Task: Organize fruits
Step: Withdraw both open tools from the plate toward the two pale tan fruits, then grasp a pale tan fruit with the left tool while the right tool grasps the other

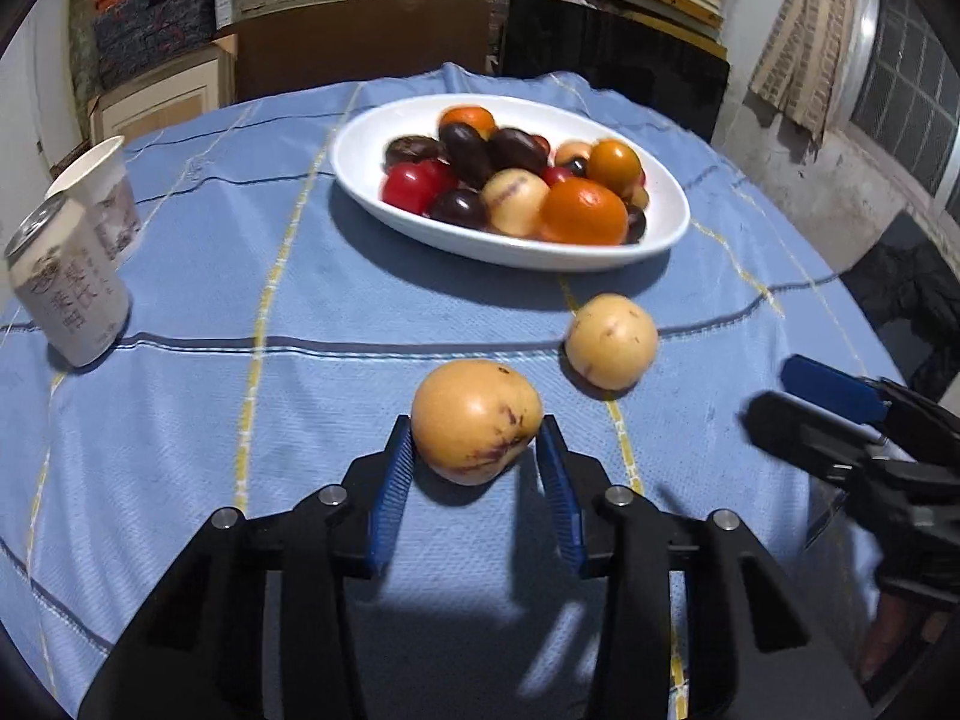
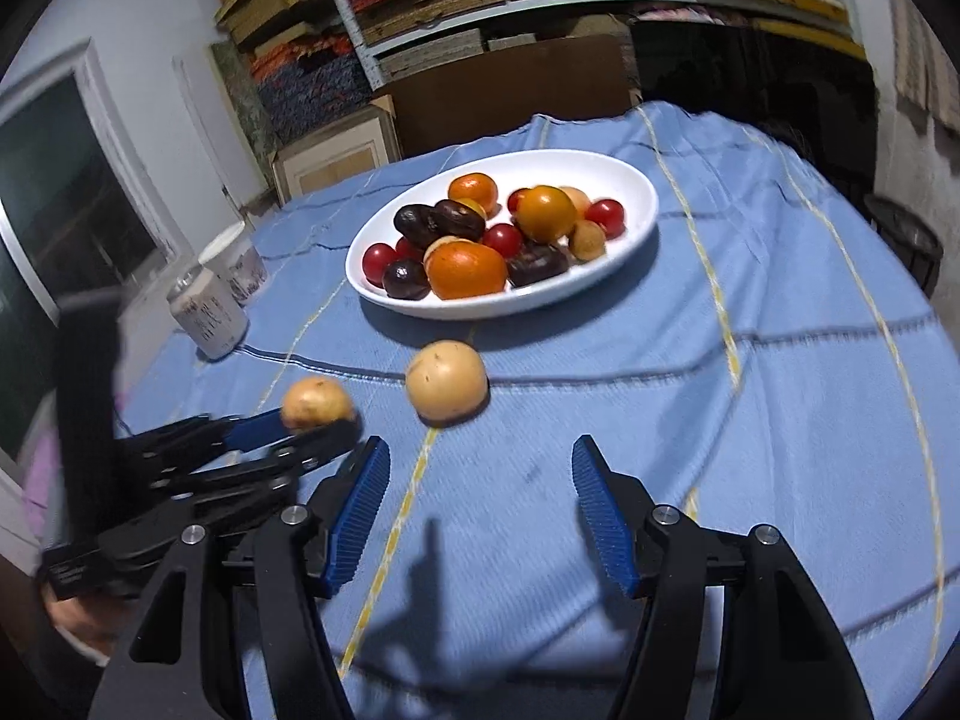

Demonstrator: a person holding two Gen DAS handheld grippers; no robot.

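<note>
A white oval bowl [image 1: 360, 180] holds several orange, red, dark and pale fruits; it also shows in the right wrist view [image 2: 630, 180]. Two pale yellow fruits lie outside it on the blue cloth. My left gripper [image 1: 477, 438] has its blue pads on both sides of the nearer yellow fruit [image 1: 477, 420], touching or nearly touching it; this fruit shows in the right wrist view [image 2: 317, 402] between the left fingers. The second yellow fruit [image 1: 612, 341] [image 2: 446, 383] lies free between the grippers and the bowl. My right gripper [image 2: 474, 462] is open and empty, just short of it.
A drink can [image 1: 69, 288] [image 2: 207, 312] and a paper cup [image 1: 102, 192] [image 2: 234, 261] stand at the table's left. The blue checked tablecloth [image 1: 240, 300] covers a round table. Shelves and boxes stand behind the table.
</note>
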